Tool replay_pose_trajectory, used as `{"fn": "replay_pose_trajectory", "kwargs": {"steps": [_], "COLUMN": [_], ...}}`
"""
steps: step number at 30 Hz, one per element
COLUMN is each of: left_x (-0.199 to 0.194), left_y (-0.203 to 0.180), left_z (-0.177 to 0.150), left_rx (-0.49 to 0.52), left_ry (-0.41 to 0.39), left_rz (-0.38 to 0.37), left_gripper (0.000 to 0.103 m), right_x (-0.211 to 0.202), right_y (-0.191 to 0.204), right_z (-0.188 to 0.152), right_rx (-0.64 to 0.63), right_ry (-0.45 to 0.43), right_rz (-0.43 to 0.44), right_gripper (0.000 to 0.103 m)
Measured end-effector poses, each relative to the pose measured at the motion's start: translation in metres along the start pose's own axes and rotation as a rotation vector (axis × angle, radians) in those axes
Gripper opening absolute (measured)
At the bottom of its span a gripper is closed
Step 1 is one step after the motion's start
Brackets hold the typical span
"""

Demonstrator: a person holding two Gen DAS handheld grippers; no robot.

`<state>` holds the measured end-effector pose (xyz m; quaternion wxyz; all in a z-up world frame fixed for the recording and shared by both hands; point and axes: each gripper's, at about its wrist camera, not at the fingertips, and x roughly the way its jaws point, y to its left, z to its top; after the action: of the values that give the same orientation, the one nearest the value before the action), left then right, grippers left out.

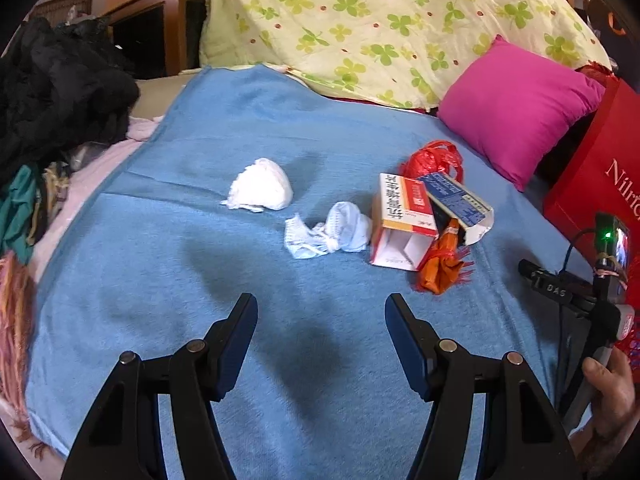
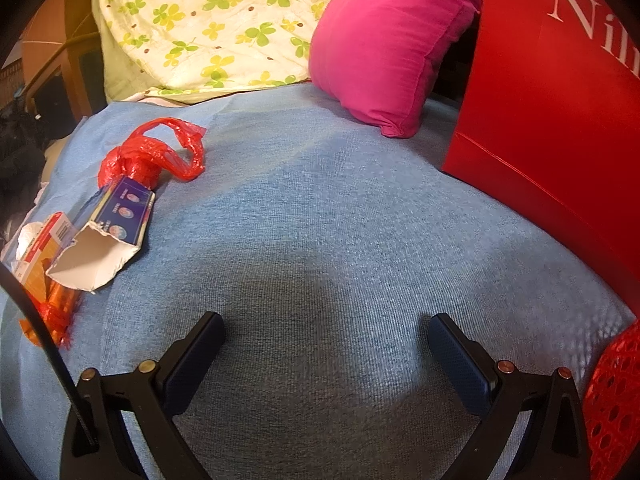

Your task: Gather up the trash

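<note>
On blue blanket [image 1: 200, 208], crumpled white tissues [image 1: 260, 186], torn cartons [image 1: 404, 220], both tools apart, empty.

blanket [image 1: 240, 128]: blue | pillow [image 1: 516, 108]: magenta | sheet [image 1: 380, 20]: cream, green clover print | paper bag [image 2: 560, 120]: red

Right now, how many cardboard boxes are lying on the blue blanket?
2: an orange-and-white box beside the crumpled tissue, and a torn blue box leaning on it, below the red plastic bag.
</note>
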<state>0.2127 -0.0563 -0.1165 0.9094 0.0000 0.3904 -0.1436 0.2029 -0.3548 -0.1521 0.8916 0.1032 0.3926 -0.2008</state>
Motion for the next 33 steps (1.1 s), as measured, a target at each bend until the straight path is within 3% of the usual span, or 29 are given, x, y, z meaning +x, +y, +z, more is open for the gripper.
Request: {"fn": "replay_pose_trajectory", "kwargs": {"steps": [4,10,16,21,26,29,30,32,33], "left_x": [0.005,0.007,0.009,0.008,0.005,0.005,0.005,0.004,0.004], "left_y": [-0.003,0.001,0.024,0.043,0.049,0.049,0.049,0.049,0.049], "left_z": [0.005,0.01,0.013,0.013,0.012,0.01,0.01,0.01,0.009], "left_rx": [0.01,0.019,-0.006,-0.024,-0.028,-0.027,-0.027,-0.027,-0.027], "left_ry": [0.0,-0.013,-0.006,-0.002,-0.005,-0.002,-0.002,-0.004,-0.005], "left_rz": [0.0,0.034,0.066,0.081,0.083,0.085,0.085,0.087,0.088], "left_gripper": [0.067,0.067,0.067,0.067,0.067,0.067,0.067,0.067,0.067], "right_x": [-0.002,-0.001,-0.003,-0.041,-0.081,-0.081,-0.077,-0.065,-0.057], "right_y": [0.002,0.002,0.0,0.015,0.049,0.075,0.084,0.101,0.105], "right_z": [0.001,0.003,0.013,0.022,0.017,0.012,0.011,0.008,0.006], "right_rx": [0.06,0.008,0.019,-0.008,-0.045,-0.049,-0.044,-0.031,-0.021], "right_ry": [0.03,0.064,0.167,0.105,0.058,0.08,0.094,0.126,0.156], "right_rz": [-0.034,-0.023,-0.021,0.076,0.318,0.386,0.406,0.428,0.439], "right_gripper": [0.103,0.103,0.103,0.103,0.103,0.102,0.1,0.078,0.072]}}
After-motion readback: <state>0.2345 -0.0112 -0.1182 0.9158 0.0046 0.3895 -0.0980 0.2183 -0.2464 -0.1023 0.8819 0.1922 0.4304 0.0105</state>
